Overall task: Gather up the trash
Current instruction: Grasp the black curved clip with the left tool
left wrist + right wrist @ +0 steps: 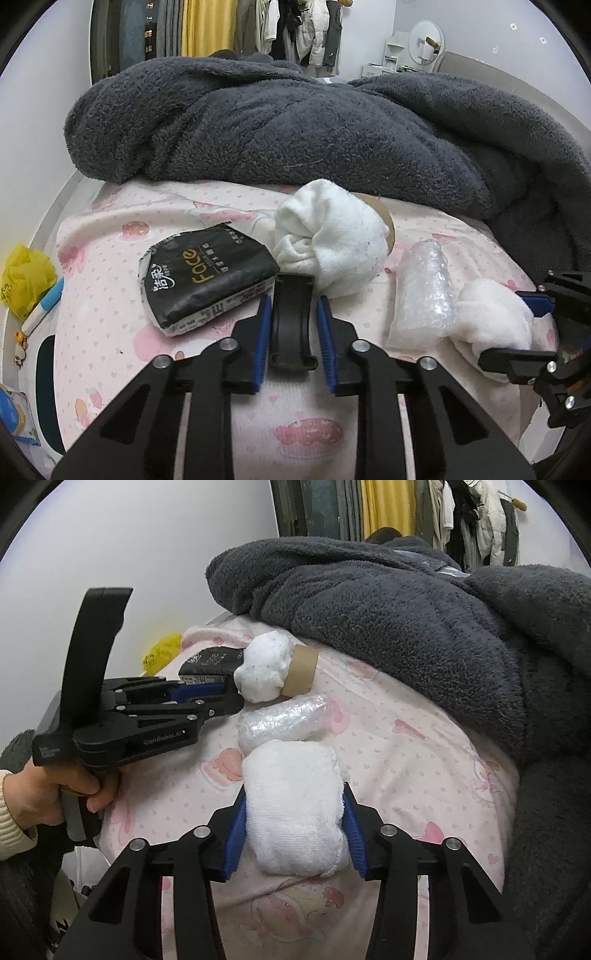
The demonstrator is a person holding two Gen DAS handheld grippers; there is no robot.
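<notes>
Trash lies on the pink bed sheet point(122, 229). The left gripper point(293, 325) has a curved black piece point(291, 325) between its blue pads, maybe pinched. The right gripper point(293, 830) squeezes a white sock bundle point(295, 805), just beside the bubble wrap roll point(284, 720).

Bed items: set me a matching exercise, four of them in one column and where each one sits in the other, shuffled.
1 black tissue pack
2 black curved piece
3 bubble wrap roll
4 cardboard tube

a between the pads of the left claw
b against the far white bundle
c just left of the left claw
d just beyond the near white bundle, which the right claw grips

Pairs: 1-c, 2-a, 3-d, 4-b
</notes>
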